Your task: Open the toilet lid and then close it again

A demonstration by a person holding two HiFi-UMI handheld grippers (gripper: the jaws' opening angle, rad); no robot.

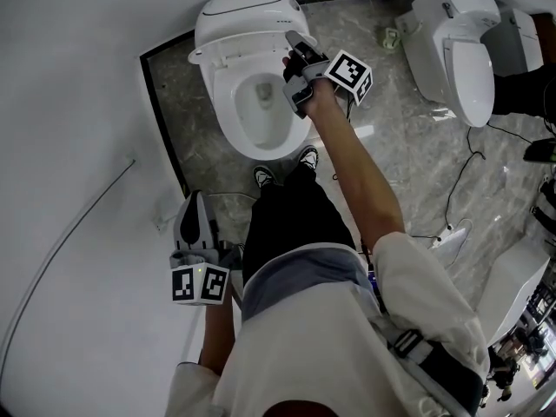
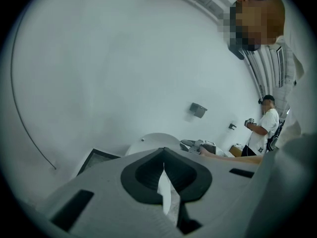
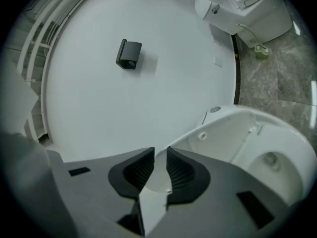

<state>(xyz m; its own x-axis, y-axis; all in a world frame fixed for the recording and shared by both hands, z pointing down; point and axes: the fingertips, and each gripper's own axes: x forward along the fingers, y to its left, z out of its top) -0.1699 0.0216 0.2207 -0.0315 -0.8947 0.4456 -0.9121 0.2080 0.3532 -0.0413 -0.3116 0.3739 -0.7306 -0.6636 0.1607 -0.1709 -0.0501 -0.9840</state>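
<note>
A white toilet (image 1: pixel 256 111) stands against the wall, and its lid (image 1: pixel 248 16) is raised up from the bowl. My right gripper (image 1: pixel 294 55) reaches over the bowl to the lid's right edge. In the right gripper view the lid's (image 3: pixel 233 138) thin rim runs into the gap between the ribbed pads (image 3: pixel 141 170), and the right gripper (image 3: pixel 159 155) is shut on it. My left gripper (image 1: pixel 195 202) hangs low at the left near the white wall, away from the toilet. In its own view the left gripper (image 2: pixel 163 157) is shut with nothing in it, and the lid (image 2: pixel 153 140) shows beyond.
A second toilet (image 1: pixel 460 50) stands at the right and part of a third (image 1: pixel 512 294) at the lower right. A cable (image 1: pixel 460 189) trails over the grey marble floor (image 1: pixel 408 163). My shoes (image 1: pixel 287 168) are just before the bowl. Another person (image 2: pixel 262 128) stands further off.
</note>
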